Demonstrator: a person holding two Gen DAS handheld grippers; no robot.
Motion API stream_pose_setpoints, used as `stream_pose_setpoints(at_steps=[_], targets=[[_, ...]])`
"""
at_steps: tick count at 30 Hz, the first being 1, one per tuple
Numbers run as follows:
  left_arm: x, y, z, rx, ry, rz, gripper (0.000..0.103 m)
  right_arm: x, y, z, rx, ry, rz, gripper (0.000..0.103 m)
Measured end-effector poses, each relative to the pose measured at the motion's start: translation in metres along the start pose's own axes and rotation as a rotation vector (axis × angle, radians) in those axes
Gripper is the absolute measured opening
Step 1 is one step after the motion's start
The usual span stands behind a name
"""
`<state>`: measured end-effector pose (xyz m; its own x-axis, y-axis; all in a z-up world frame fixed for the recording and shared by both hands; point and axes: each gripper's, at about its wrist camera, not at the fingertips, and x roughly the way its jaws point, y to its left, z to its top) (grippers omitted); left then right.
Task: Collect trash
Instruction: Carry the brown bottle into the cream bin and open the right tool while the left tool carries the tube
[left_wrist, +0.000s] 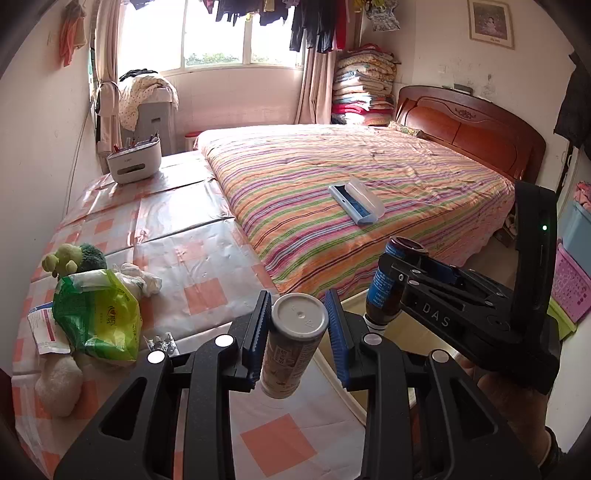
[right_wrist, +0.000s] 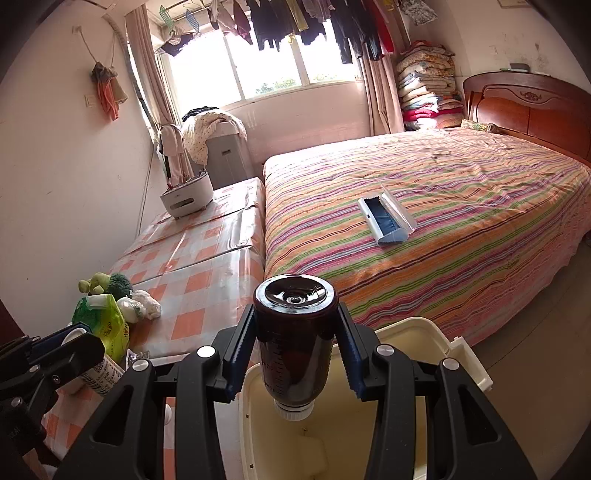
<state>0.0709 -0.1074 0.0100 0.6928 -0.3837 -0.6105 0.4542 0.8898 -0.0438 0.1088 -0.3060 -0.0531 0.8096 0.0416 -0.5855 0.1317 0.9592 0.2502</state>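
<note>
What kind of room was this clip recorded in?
A lived-in home bedroom: a bed with a wooden headboard, folded quilts stacked in the corner, and laundry hung by the window.

Home bedroom, wide bed (left_wrist: 369, 184) under a striped sheet, carved wooden headboard (left_wrist: 476, 125), folded quilts (left_wrist: 364, 86) stacked in the corner, laundry (right_wrist: 303, 22) hanging across a curtained window (left_wrist: 218, 37), framed picture (left_wrist: 490, 23) on the wall.
</note>
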Motion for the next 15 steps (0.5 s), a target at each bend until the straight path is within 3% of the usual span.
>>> stream_pose_setpoints(at_steps=[13, 15], targets=[[0.018, -0.032, 0.010, 0.047, 0.009, -0.083, 0.029, 0.012, -0.035, -0.009, 0.091, 0.063, -0.098, 0.044], [0.021, -0.033, 0.009, 0.047, 0.016, -0.087, 0.029, 0.011, -0.036, -0.008, 0.094, 0.055, -0.105, 0.058]])
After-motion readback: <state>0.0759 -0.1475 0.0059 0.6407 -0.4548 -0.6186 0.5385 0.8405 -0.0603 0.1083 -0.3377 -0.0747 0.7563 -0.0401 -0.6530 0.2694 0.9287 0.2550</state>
